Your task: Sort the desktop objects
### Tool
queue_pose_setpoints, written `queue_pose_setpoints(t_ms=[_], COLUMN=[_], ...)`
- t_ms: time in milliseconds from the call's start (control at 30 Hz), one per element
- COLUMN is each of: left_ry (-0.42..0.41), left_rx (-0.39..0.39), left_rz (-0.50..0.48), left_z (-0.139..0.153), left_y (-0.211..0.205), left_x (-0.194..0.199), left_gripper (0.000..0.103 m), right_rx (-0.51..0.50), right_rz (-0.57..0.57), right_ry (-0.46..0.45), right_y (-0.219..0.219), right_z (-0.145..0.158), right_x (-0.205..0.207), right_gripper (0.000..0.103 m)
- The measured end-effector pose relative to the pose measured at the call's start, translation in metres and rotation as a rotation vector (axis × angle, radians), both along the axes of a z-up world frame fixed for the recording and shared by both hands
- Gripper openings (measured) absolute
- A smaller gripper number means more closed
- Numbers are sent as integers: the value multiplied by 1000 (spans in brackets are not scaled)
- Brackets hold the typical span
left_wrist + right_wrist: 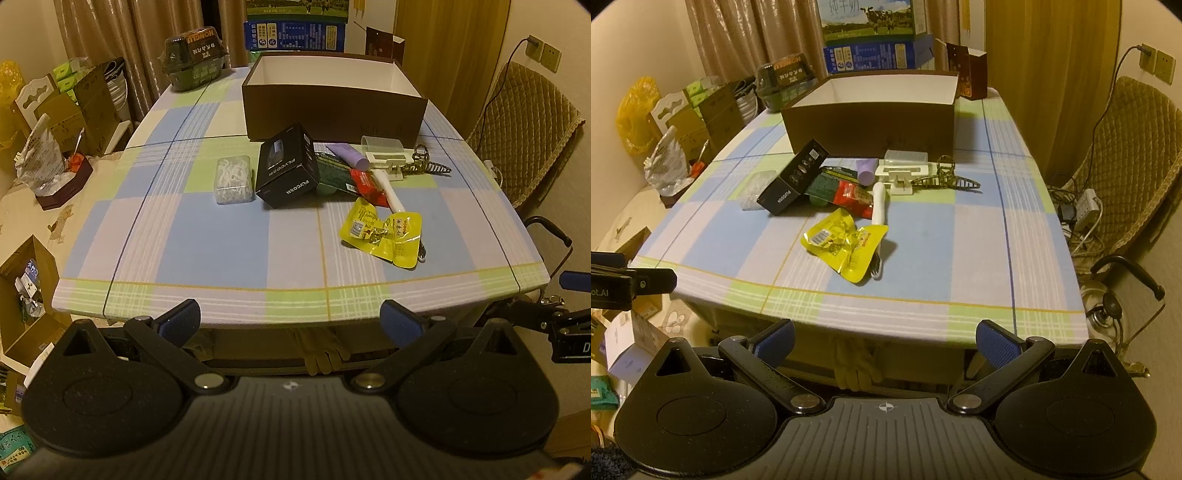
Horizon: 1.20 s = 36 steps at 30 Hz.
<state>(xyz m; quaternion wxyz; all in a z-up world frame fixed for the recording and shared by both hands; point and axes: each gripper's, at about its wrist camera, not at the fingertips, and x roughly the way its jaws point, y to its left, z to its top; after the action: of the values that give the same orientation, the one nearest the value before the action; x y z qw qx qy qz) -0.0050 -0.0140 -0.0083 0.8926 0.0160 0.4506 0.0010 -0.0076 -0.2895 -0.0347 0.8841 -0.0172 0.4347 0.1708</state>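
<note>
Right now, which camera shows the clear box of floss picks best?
The left wrist view: the clear box of floss picks is fully visible. In the right wrist view, the black carton partly hides it.

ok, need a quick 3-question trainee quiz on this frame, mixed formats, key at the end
1. True or false: the brown box already holds sorted items.
2. Which item lies partly on top of the white toothbrush? A) hair claw clip B) yellow packet C) purple tube
3. Fill in: both the left tongs and the right tongs are ____ and hold nothing.

Key:
1. False; the part of its inside that shows is bare.
2. B, the yellow packet.
3. open
</note>
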Motion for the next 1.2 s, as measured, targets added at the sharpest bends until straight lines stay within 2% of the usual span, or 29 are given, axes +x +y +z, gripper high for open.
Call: queue_pose_setpoints(t_ms=[1200], left_ry=[31], left_rx=[10], left_rz=[-19], left_z=[-6], left_y=[-10], left_x=[20], left_gripper=[102], right_rx=[11], right_rz=[7], right_ry=[-4], right_y=[-5], right_z=[-1], right_x=[16], right_gripper=[101])
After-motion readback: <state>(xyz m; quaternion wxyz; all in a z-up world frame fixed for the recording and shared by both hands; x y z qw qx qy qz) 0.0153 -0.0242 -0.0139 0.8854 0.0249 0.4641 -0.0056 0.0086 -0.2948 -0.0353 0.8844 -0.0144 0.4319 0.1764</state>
